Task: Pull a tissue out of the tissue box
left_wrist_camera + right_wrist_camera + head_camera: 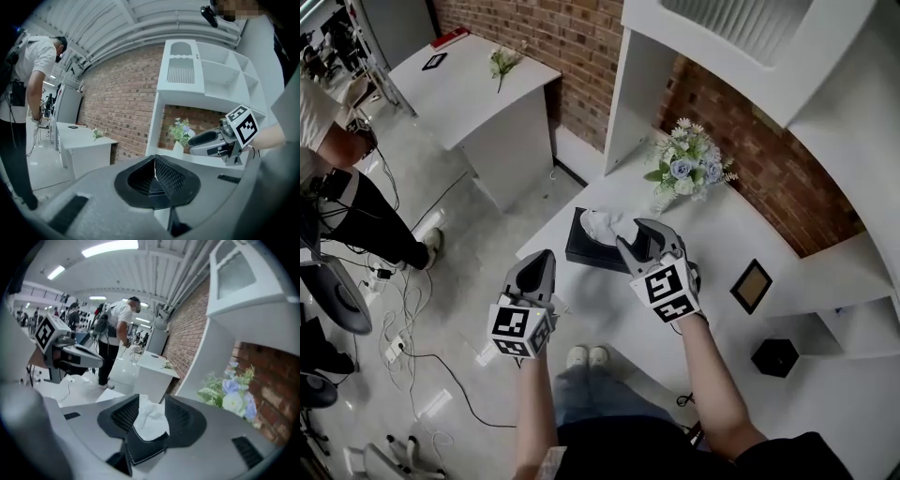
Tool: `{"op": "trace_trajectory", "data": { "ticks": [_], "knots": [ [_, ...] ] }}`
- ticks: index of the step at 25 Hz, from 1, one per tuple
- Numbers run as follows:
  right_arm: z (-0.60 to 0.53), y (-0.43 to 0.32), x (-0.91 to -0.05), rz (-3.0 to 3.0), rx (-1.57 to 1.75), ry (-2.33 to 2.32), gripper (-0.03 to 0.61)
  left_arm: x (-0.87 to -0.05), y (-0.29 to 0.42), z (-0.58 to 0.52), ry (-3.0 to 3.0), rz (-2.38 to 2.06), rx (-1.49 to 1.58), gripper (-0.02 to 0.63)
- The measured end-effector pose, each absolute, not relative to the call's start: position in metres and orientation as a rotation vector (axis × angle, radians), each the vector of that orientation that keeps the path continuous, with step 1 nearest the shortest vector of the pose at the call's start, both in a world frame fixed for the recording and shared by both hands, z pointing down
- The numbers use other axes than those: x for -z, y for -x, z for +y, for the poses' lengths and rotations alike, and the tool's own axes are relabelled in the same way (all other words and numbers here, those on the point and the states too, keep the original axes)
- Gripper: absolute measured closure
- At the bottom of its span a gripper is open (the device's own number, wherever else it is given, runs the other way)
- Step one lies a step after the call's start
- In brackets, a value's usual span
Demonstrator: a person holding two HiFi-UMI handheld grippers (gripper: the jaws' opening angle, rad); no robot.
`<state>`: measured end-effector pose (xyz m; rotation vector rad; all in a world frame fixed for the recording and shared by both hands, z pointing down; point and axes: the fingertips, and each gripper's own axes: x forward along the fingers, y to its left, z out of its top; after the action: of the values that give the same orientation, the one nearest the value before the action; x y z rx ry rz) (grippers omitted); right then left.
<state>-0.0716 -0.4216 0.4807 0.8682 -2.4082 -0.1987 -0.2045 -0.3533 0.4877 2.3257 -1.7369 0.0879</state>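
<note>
A black tissue box (584, 251) lies on the white table (727, 234), with a white tissue (600, 225) sticking up out of its slot. My right gripper (639, 236) is just right of the box at the tissue's height. In the right gripper view the tissue (151, 425) sits between the fingers of that gripper (150, 420), whose jaws stand apart: open. My left gripper (534, 264) hangs left of the table's front edge, over the floor, with its jaws (154, 173) pressed together on nothing.
A vase of pale flowers (686, 169) stands behind the box under the white shelf unit (750, 56). A small picture frame (751, 286) and a black object (775, 356) lie to the right. A person (337, 187), a desk (478, 80) and floor cables (422, 328) are at left.
</note>
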Motion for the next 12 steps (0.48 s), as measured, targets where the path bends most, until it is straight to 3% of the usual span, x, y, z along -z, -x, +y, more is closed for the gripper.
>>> {"op": "trace_trajectory", "data": {
  "ticks": [12],
  "knots": [
    [-0.458,0.110,-0.552,-1.859,0.564,-0.536,0.408,-0.509,0.241,-0.344,-2.221,-1.787,-0.075,0.603]
  ]
}}
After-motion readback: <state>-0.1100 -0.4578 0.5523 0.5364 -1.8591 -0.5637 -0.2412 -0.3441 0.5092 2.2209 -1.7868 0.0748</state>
